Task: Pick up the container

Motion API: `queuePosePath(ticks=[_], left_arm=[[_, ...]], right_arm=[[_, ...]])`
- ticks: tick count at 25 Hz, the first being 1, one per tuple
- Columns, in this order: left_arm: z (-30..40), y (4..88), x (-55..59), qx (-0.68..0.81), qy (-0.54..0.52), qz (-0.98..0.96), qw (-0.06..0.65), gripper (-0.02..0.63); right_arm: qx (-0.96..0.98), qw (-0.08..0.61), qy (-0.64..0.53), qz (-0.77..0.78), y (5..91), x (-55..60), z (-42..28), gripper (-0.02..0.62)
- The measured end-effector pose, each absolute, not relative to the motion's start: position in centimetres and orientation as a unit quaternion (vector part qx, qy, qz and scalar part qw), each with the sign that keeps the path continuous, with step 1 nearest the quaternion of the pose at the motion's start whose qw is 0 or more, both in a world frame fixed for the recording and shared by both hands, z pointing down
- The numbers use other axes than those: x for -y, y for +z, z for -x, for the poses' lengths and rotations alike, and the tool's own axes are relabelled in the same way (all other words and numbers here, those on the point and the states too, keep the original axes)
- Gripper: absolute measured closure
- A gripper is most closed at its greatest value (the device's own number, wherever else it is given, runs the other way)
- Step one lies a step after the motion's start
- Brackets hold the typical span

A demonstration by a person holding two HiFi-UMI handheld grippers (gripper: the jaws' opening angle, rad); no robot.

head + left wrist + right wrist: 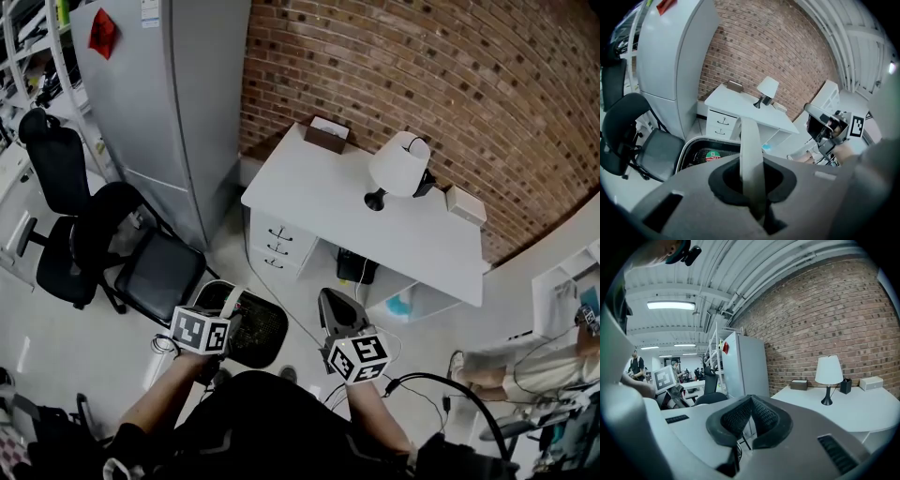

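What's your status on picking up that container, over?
Left gripper shut on white handle of container. Right gripper shut, empty. Office chair close beside container.

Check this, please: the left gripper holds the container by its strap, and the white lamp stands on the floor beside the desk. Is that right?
One thing is wrong: the lamp stands on the desk, not on the floor, as the head view shows. The left gripper does hold the container by its strap.
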State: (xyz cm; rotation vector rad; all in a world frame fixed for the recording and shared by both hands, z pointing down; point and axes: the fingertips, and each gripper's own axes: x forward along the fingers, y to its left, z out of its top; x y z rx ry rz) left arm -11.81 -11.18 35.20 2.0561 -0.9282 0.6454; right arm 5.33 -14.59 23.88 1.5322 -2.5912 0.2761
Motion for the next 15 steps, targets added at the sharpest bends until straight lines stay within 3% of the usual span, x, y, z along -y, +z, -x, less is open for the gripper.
queuePosePath(ticks=[15], left_arm=[[11.24,34.98,10.56,0.359,0.253,-0.811,0.386,0.578]], right_arm=[[0.851,0.066,0.081,-0.515,23.48,14.39,-6.16,0.588]])
